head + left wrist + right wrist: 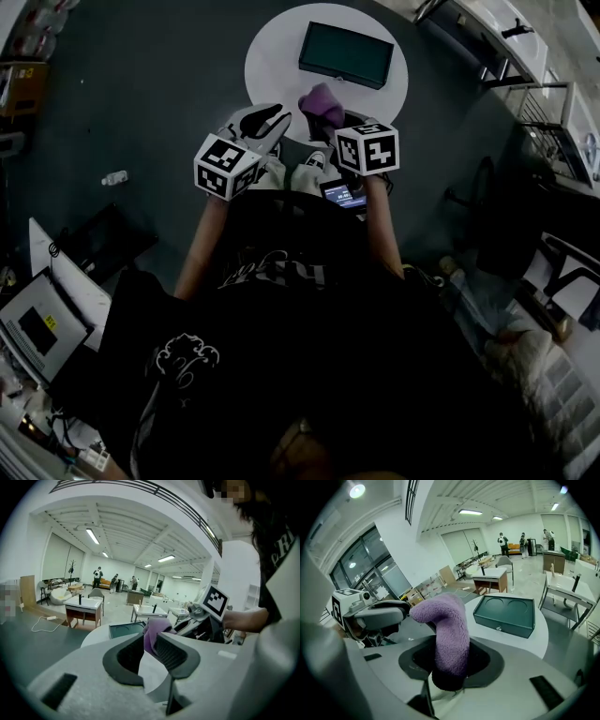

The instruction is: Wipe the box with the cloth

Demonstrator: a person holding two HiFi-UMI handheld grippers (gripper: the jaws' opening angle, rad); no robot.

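A dark green box [345, 54] with two round recesses in its top lies on the far side of a round white table [272, 56]. In the right gripper view the box [505, 613] sits ahead, apart from the jaws. My right gripper [450, 660] is shut on a fluffy purple cloth [447, 627], which stands up between its jaws. The head view shows the cloth [323, 103] over the table's near edge. My left gripper [145, 653] is open and holds nothing. It hovers just left of the cloth [152, 632]. The left gripper [265, 120] is at the table's near edge.
The table stands on a dark floor [141, 94]. A laptop [42, 323] and cables lie on the floor at the left; a chair base [483, 197] and racks are at the right. Beyond are other desks [84, 605] and standing people [97, 576].
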